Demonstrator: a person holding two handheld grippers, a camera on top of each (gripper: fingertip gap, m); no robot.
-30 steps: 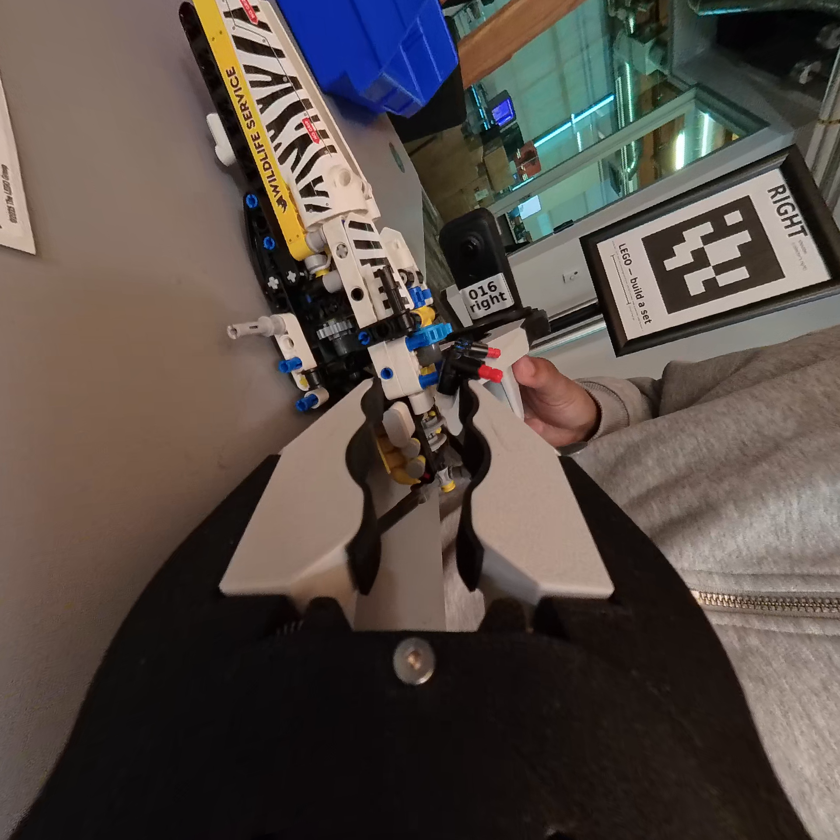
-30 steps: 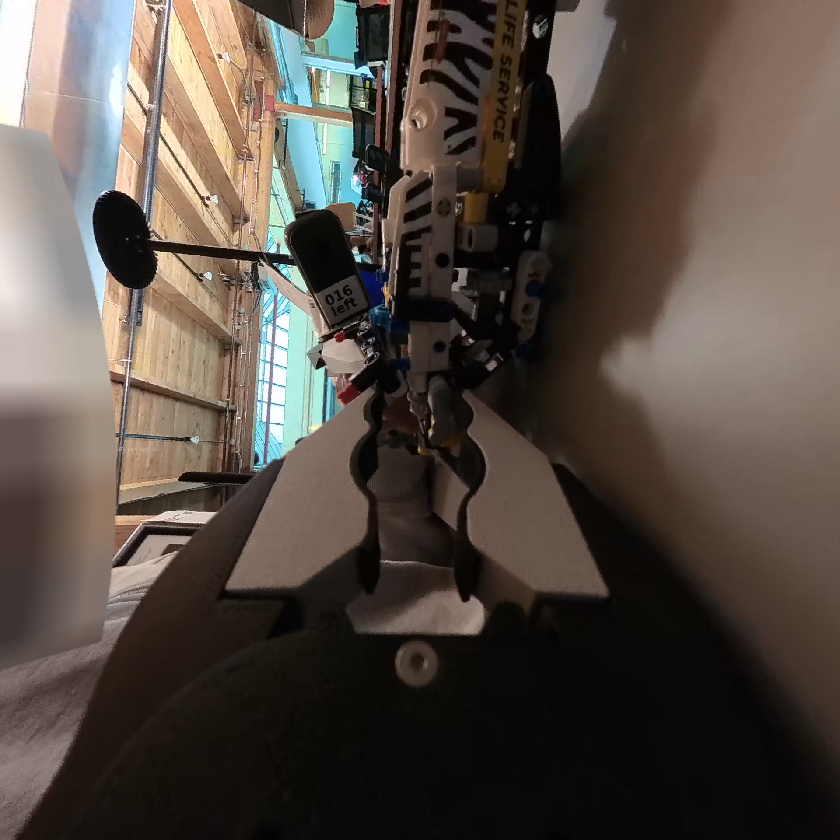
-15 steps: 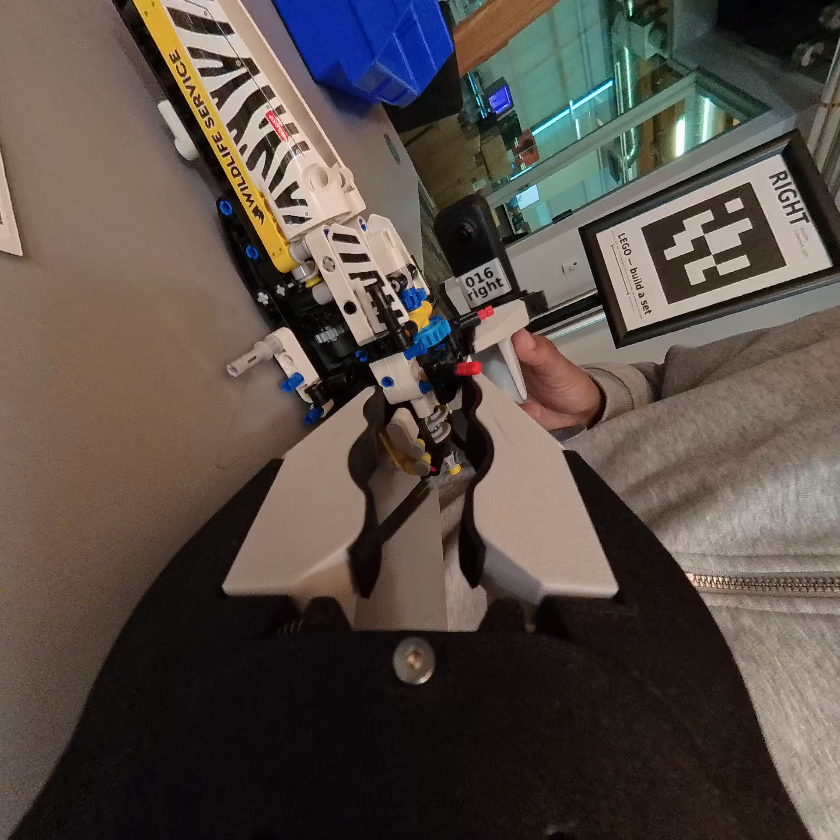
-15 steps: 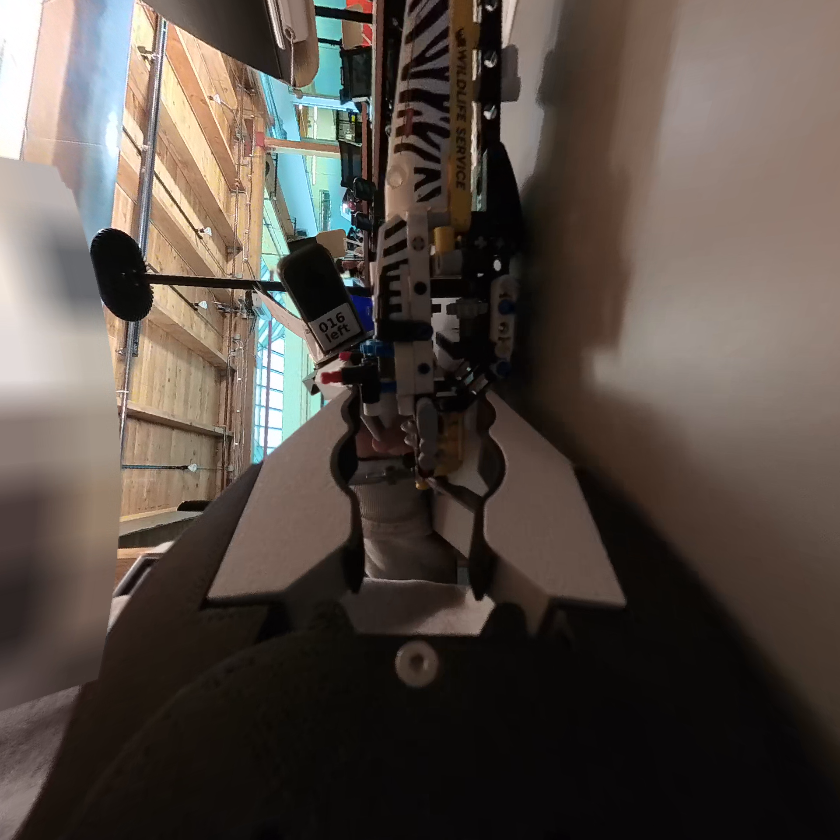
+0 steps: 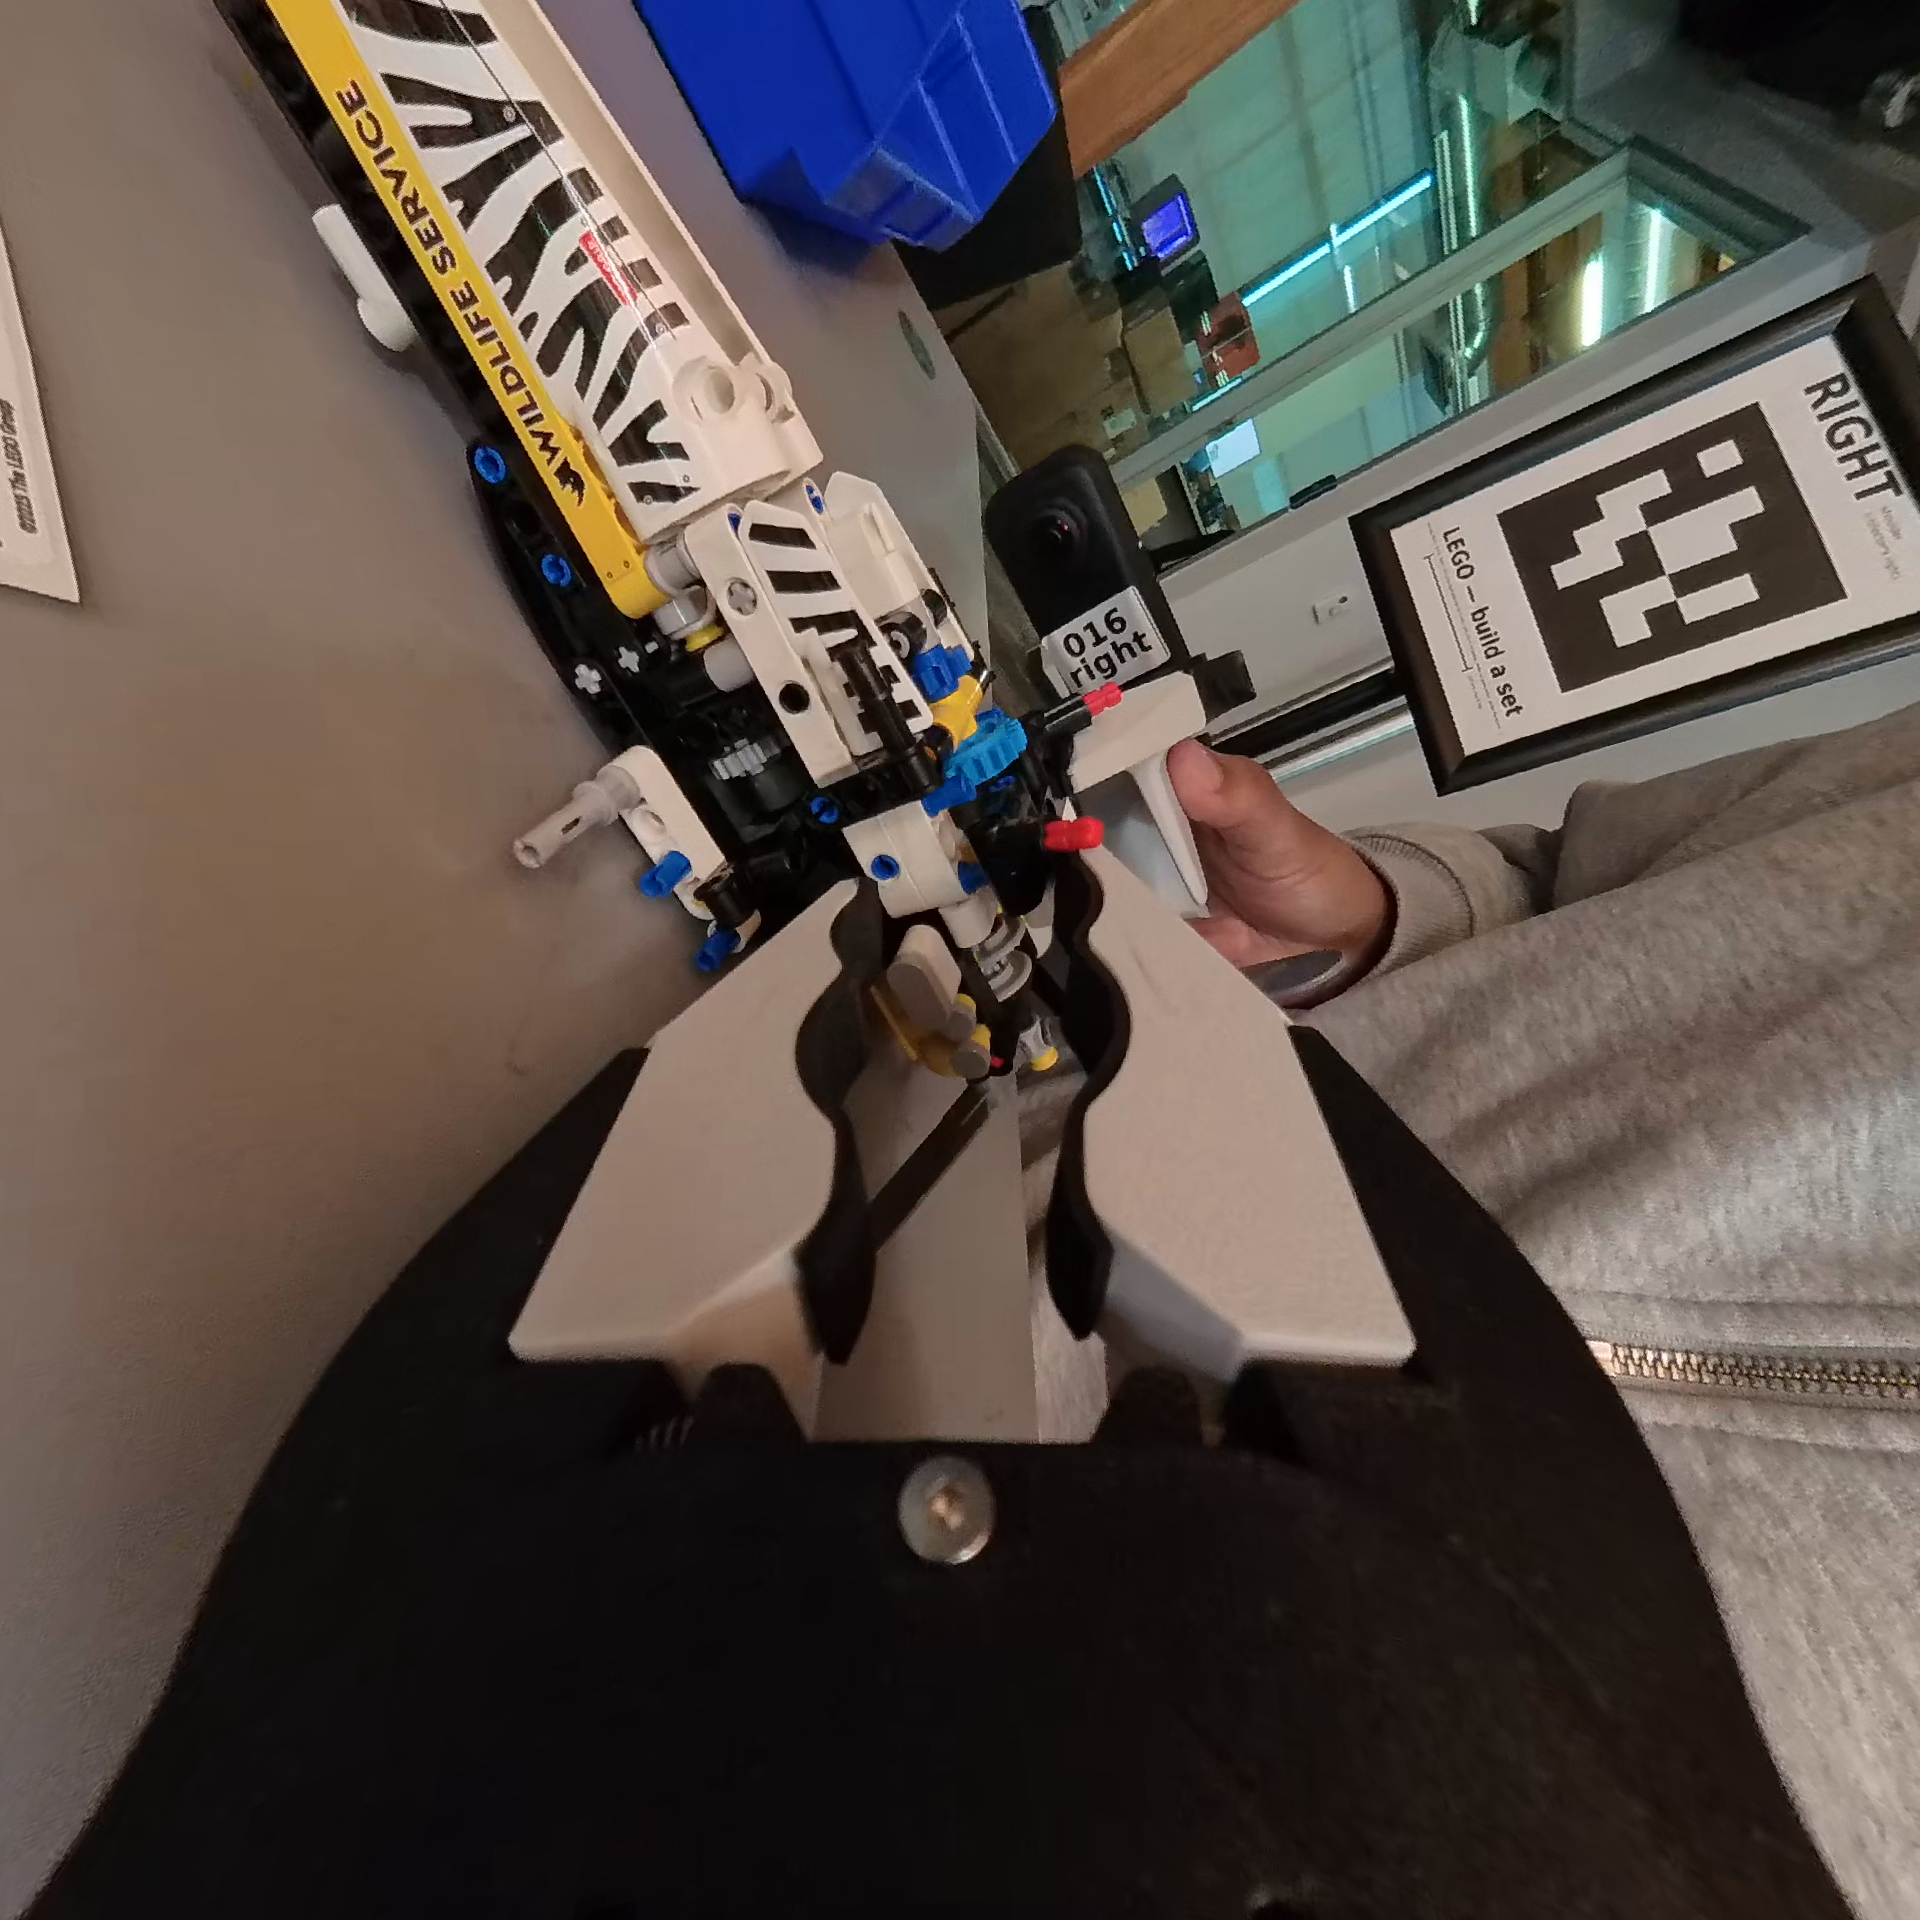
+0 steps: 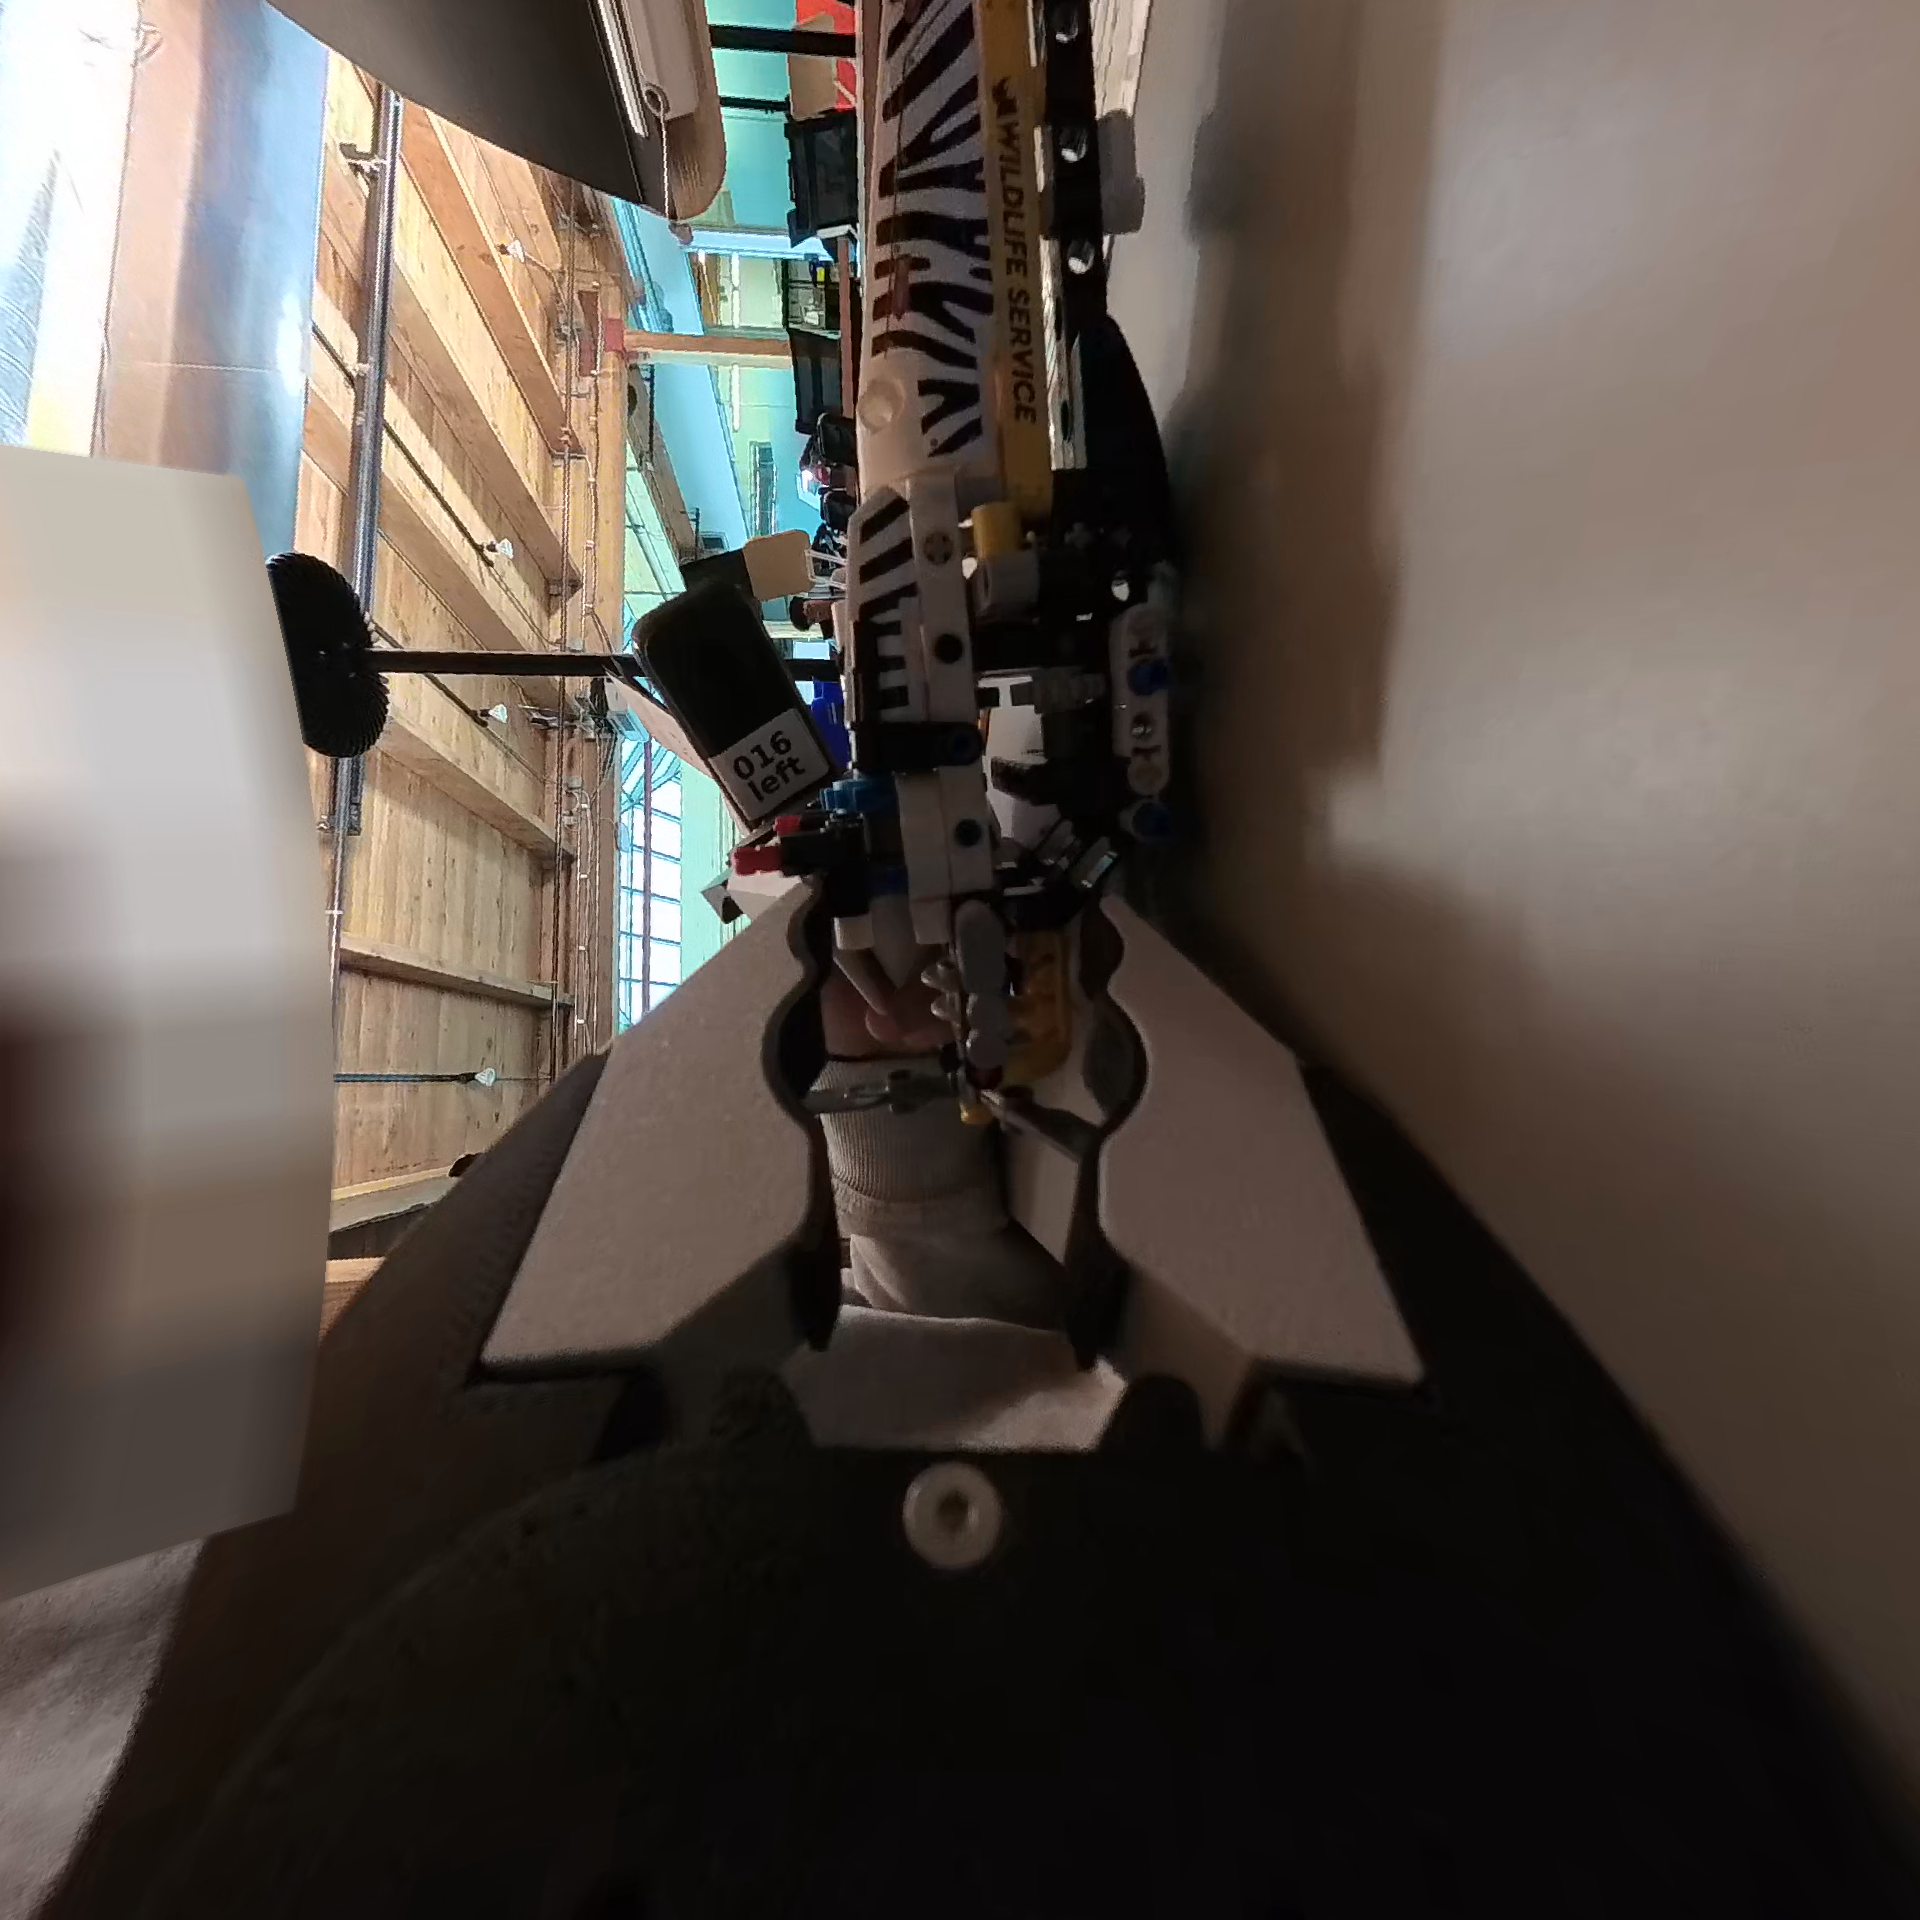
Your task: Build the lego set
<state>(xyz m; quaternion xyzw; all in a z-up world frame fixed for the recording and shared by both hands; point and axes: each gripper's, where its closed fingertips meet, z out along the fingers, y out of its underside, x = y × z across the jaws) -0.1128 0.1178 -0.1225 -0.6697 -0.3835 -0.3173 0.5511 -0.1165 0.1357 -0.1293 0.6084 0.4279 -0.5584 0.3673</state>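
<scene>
The lego model (image 5: 582,343) is a long white, yellow and black vehicle with zebra stripes, lying on the grey table (image 5: 208,935). Its near end carries blue gears and red pins (image 5: 1070,834). My left gripper (image 5: 961,925) is shut on that near end, with white, grey and yellow parts between its pads. In the right wrist view the same model (image 6: 935,312) runs up the frame. My right gripper (image 6: 961,935) is open, its jaws standing wide on either side of the same end. One finger of the right gripper (image 5: 1138,748) shows beside the red pins.
A blue bin (image 5: 862,104) stands on the table behind the model. A black-framed sign (image 5: 1662,551) stands at the right. A paper sheet (image 5: 26,468) lies at the left edge. A person's hand (image 5: 1268,862) and grey sleeve (image 5: 1662,1039) are close on the right. Less than 4 cm separates the two grippers' tips.
My right gripper's jaws have spread wider and moved forward around the model's end. My left gripper has kept its hold, and the model has shifted slightly in view.
</scene>
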